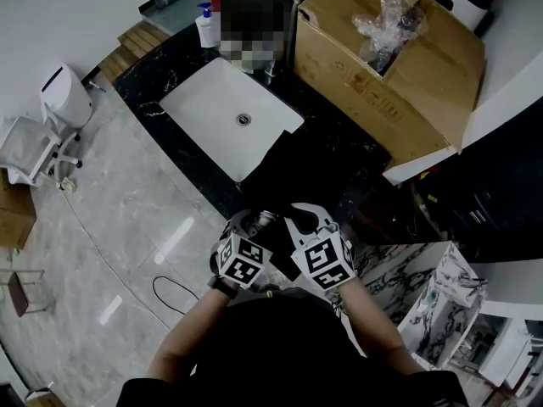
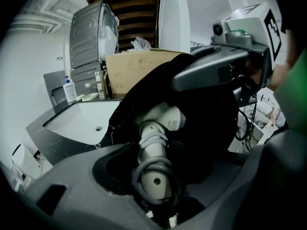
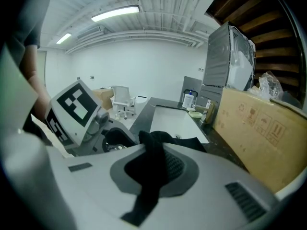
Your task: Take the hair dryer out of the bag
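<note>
— At the near edge of the dark surface (image 1: 148, 87), seen from the head view, what can you make out?

— Both grippers sit close together, just below the white sink (image 1: 229, 113). The left gripper (image 1: 251, 224) and the right gripper (image 1: 307, 214) mostly show their marker cubes. The bag (image 1: 293, 172) is black on black stone, so its outline is lost. A pale bit of the hair dryer (image 1: 261, 220) peeks out at the left gripper's tip.

— And the left gripper view?

— Much clearer. Its jaws stand wide apart, released, with the hair dryer's handle (image 2: 156, 174) between them and a grey cord (image 2: 153, 143) wound round it. The pads do not appear to press on it. The upper end of the dryer sits inside the mouth of the bag (image 2: 206, 138), and the black fabric hides the nozzle. The right gripper is above and to the right, its tips lost against the bag.

— The right gripper view?

— Its jaws are clenched on a fold of the bag (image 3: 153, 176), and the cloth hangs down between them. The left gripper's cube fills the left side. There is a dark round shape behind the cloth, but I cannot tell whether it is the dryer. The cardboard box (image 3: 259, 128) is cut off at the right edge.
</note>
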The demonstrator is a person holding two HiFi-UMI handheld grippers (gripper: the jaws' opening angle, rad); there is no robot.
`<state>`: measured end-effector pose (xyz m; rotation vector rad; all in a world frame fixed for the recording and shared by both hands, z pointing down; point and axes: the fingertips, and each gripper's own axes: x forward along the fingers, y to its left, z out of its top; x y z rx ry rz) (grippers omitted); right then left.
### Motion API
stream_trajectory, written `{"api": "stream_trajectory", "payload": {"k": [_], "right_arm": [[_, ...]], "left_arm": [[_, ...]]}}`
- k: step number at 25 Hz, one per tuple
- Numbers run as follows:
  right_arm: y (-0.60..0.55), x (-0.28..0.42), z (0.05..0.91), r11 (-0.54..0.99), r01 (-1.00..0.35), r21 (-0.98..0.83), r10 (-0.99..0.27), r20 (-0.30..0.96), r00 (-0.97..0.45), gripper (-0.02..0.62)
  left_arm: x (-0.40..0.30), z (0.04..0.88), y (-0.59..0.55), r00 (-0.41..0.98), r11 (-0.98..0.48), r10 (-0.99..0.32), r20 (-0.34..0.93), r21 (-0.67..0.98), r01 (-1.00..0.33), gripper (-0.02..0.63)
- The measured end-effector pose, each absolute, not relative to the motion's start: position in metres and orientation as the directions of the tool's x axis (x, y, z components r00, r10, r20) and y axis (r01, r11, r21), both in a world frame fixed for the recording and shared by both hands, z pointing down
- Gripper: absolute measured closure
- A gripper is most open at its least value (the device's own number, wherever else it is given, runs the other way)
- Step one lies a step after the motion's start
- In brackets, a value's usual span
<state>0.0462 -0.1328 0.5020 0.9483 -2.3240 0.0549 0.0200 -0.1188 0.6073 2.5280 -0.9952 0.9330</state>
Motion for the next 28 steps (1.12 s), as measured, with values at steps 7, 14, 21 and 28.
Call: {"api": "stream_trajectory", "payload": {"k": [7, 14, 21, 28], "right_arm": [[-0.129, 0.046, 0.503, 0.751, -0.635, 0.181, -0.61, 0.559, -0.562, 0.578], [-0.125, 0.045, 0.506, 0.749, -0.639, 0.172, -0.609, 0.557, -0.564, 0.578], [-0.122, 0.048, 0.509, 0.739, -0.655, 0.157, -0.614, 0.556, -0.56, 0.578], [-0.116, 0.045, 0.507, 0.735, -0.652, 0.183, -0.625, 0.556, -0.548, 0.578]], "left_arm": [[0.023, 0.617, -0.117, 0.54, -0.744, -0.464, 0.703, 0.022, -0.668, 0.359], [0.022, 0.634, -0.115, 0.525, -0.771, -0.376, 0.763, 0.057, -0.635, 0.341], [0.024, 0.635, -0.117, 0.565, -0.78, -0.346, 0.749, 0.105, -0.617, 0.334], [0.022, 0.632, -0.12, 0.58, -0.78, -0.358, 0.731, 0.107, -0.617, 0.365]]}}
